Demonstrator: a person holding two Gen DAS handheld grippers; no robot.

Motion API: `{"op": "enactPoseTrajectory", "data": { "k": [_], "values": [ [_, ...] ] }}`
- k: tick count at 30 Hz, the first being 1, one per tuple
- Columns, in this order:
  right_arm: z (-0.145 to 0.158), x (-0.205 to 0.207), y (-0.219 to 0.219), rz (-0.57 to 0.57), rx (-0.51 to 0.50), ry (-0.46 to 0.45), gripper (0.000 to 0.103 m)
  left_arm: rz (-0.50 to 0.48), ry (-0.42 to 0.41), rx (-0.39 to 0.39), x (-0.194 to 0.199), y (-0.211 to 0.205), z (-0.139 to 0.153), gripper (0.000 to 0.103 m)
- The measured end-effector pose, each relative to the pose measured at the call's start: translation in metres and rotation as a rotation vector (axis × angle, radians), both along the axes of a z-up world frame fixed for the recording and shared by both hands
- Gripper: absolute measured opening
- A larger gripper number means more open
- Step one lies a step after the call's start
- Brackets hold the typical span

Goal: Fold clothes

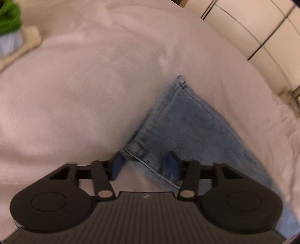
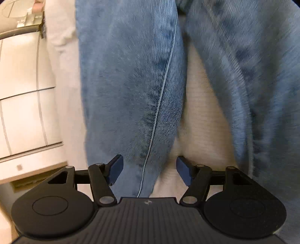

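Light blue jeans (image 1: pixel 187 120) lie on a pale bed cover (image 1: pixel 84 93). In the left wrist view, one stitched corner of the jeans with a belt loop reaches between the fingers of my left gripper (image 1: pixel 145 165). That gripper's jaws stand apart, with the denim flat between them and not pinched. The right wrist view shows two jeans legs, one (image 2: pixel 131 84) with a pale seam and the other (image 2: pixel 253 75) at the right. My right gripper (image 2: pixel 150 169) hovers open low over the seamed leg's end. Its left finger (image 2: pixel 116 169) is above denim and its right finger (image 2: pixel 184 170) above bare cover (image 2: pixel 202 112).
A small pile of green (image 1: pixel 9 16) and beige (image 1: pixel 24 45) clothes lies at the far left of the bed. White cabinet fronts (image 1: pixel 253 32) stand past the bed's edge and also show in the right wrist view as white cabinets (image 2: pixel 24 78) on the left.
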State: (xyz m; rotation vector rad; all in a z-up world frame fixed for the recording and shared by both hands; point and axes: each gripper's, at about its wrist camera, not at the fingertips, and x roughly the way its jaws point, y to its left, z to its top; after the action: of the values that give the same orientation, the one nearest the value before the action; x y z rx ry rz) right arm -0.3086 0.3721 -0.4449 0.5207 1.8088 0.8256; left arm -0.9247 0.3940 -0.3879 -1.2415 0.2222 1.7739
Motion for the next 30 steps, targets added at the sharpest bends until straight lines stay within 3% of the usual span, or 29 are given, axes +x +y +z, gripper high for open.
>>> {"op": "enactPoseTrajectory", "data": {
  "k": [1, 2, 5, 7, 8, 9, 11, 12, 15, 16, 18, 19, 21, 26, 29, 30],
  "values": [
    [-0.001, -0.005, 0.006, 0.000, -0.017, -0.020, 0.019, -0.020, 0.020, 0.009, -0.001, 0.005, 0.003, 0.017],
    [0.001, -0.008, 0.009, 0.002, -0.019, -0.022, 0.005, -0.045, 0.040, 0.042, -0.002, 0.007, 0.012, 0.016],
    [0.023, -0.013, 0.014, 0.029, 0.056, -0.040, 0.004, -0.162, 0.162, 0.231, -0.001, 0.005, 0.057, 0.016],
    [0.036, -0.015, 0.016, 0.062, 0.077, -0.048, 0.004, -0.234, 0.278, 0.279, 0.000, 0.004, 0.072, 0.018],
    [0.032, -0.015, 0.018, 0.090, 0.049, -0.044, 0.004, -0.263, 0.329, 0.272, 0.000, 0.005, 0.071, 0.019],
    [0.027, -0.015, 0.020, 0.125, 0.015, -0.039, 0.005, -0.289, 0.363, 0.214, 0.000, 0.009, 0.057, 0.020],
    [0.006, -0.018, 0.023, 0.215, -0.101, -0.040, 0.017, -0.352, 0.417, 0.033, 0.000, 0.019, 0.014, 0.024],
    [0.005, -0.019, 0.020, 0.216, -0.092, -0.038, 0.020, -0.372, 0.453, -0.023, 0.004, 0.018, -0.001, 0.026],
    [0.030, -0.023, 0.021, 0.368, -0.042, -0.078, 0.043, -0.332, 0.519, -0.025, 0.014, 0.010, 0.001, 0.037],
    [0.044, -0.025, 0.019, 0.440, -0.010, -0.133, 0.052, -0.283, 0.498, -0.021, 0.013, 0.007, 0.007, 0.039],
    [0.074, -0.025, 0.011, 0.574, 0.055, -0.272, 0.054, -0.213, 0.462, -0.034, 0.006, 0.005, 0.018, 0.048],
    [0.088, -0.021, 0.002, 0.619, 0.071, -0.356, 0.054, -0.195, 0.464, -0.055, 0.006, 0.005, 0.023, 0.047],
    [0.115, -0.019, -0.021, 0.649, 0.077, -0.523, 0.054, -0.176, 0.486, -0.102, 0.012, -0.003, 0.035, 0.036],
    [0.157, 0.021, -0.090, 0.729, -0.015, -1.051, 0.070, -0.307, 0.381, -0.125, 0.077, -0.062, 0.070, 0.043],
    [0.150, 0.058, -0.136, 0.822, -0.112, -1.253, 0.072, -0.374, 0.295, -0.131, 0.138, -0.123, 0.082, 0.045],
    [0.145, 0.073, -0.150, 0.844, -0.134, -1.273, 0.075, -0.383, 0.260, -0.137, 0.156, -0.144, 0.083, 0.047]
  ]
}}
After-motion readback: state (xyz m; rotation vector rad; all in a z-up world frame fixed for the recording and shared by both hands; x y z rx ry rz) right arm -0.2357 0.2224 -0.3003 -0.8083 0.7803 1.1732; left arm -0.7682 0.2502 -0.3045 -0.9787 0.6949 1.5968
